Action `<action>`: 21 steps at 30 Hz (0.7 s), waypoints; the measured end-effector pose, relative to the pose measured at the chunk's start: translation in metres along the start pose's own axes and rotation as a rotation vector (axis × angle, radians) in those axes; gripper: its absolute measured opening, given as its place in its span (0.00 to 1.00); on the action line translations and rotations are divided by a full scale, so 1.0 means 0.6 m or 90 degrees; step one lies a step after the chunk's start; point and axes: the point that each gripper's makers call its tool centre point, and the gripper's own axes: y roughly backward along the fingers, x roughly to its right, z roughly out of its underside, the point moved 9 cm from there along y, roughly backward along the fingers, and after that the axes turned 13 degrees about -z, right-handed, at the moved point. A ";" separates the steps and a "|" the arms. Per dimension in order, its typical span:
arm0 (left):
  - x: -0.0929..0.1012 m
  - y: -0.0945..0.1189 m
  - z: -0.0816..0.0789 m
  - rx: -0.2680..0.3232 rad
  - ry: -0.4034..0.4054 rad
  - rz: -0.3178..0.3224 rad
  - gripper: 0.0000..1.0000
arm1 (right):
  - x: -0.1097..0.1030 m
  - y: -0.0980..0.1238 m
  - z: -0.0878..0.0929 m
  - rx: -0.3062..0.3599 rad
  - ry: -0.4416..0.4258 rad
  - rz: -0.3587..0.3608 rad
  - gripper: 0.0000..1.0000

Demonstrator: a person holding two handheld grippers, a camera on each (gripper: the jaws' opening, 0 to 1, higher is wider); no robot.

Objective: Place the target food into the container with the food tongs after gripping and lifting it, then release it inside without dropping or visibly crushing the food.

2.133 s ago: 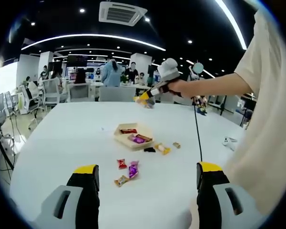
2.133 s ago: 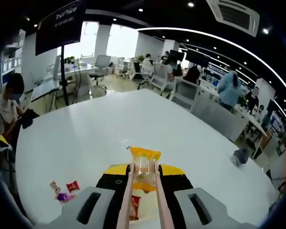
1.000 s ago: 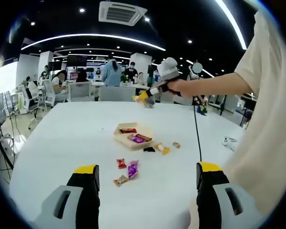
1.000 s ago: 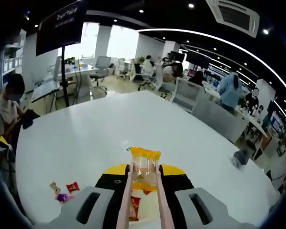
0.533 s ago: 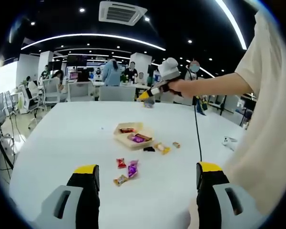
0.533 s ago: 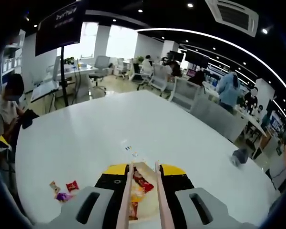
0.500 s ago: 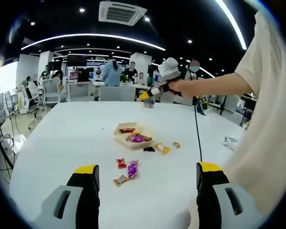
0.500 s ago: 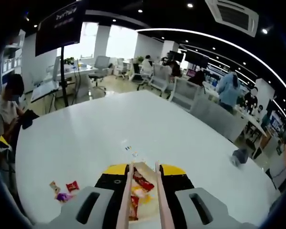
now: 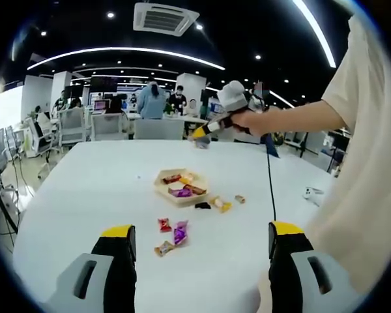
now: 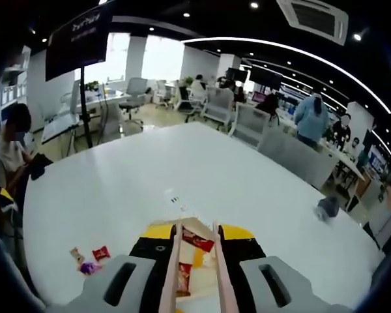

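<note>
The release step looks complete: the yellow wrapped sweet (image 9: 187,177) lies inside the shallow beige cardboard container (image 9: 163,192) on the white desk (image 9: 85,195). Above the container, the right tongs (image 10: 195,244) grip nothing, their pink blades slightly apart. The left tongs (image 9: 199,251) stand wide open, idle. Next, withdraw upward, then approach the loose sweets (image 9: 173,235) beside the container.

White table (image 9: 85,189), large, top matte. Resting on it near centre: one shallow tan container (image 9: 180,186) holding several wrapped sweets. Just beside the container, three loose pieces: a dark one (image 9: 202,205), a yellow one (image 9: 220,204), a small brown one (image 9: 240,198). Nearer the left gripper view's camera, a separate cluster of red (image 9: 164,225), purple (image 9: 180,232) and orange (image 9: 163,248) wrapped sweets. A small white object (image 9: 311,193) lies at the far right edge.
</note>
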 end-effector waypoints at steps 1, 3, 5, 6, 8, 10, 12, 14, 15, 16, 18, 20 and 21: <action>0.000 0.000 0.000 0.000 0.000 0.000 0.83 | 0.000 0.002 0.003 -0.001 -0.003 0.000 0.25; 0.003 0.002 0.002 -0.002 -0.001 0.004 0.83 | 0.001 0.009 0.013 -0.005 -0.005 0.004 0.25; 0.005 0.003 0.005 -0.006 -0.003 0.008 0.83 | 0.004 0.015 0.026 -0.011 -0.011 0.008 0.25; 0.006 0.003 0.006 -0.007 -0.004 0.009 0.83 | 0.006 0.019 0.034 -0.014 -0.013 0.011 0.25; 0.006 0.004 0.007 -0.008 -0.002 0.009 0.83 | 0.007 0.024 0.044 -0.019 -0.019 0.013 0.25; 0.007 0.003 0.007 -0.008 -0.001 0.010 0.83 | 0.010 0.032 0.060 -0.026 -0.026 0.019 0.25; 0.009 0.002 0.008 -0.009 -0.002 0.012 0.83 | 0.012 0.037 0.072 -0.031 -0.034 0.021 0.25; 0.012 -0.001 0.008 -0.011 -0.005 0.017 0.83 | 0.012 0.043 0.087 -0.038 -0.042 0.025 0.25; 0.014 -0.003 0.008 -0.011 -0.005 0.019 0.83 | 0.012 0.047 0.096 -0.042 -0.048 0.026 0.26; 0.015 -0.004 0.008 -0.011 -0.005 0.020 0.83 | 0.011 0.050 0.102 -0.046 -0.052 0.027 0.26; 0.018 -0.006 0.007 -0.011 -0.005 0.023 0.83 | 0.015 0.052 0.123 -0.055 -0.061 0.028 0.26; 0.020 -0.008 0.008 -0.013 -0.006 0.026 0.83 | 0.011 0.057 0.136 -0.062 -0.067 0.029 0.26; 0.021 -0.008 0.008 -0.014 -0.006 0.027 0.83 | 0.011 0.059 0.142 -0.064 -0.070 0.030 0.26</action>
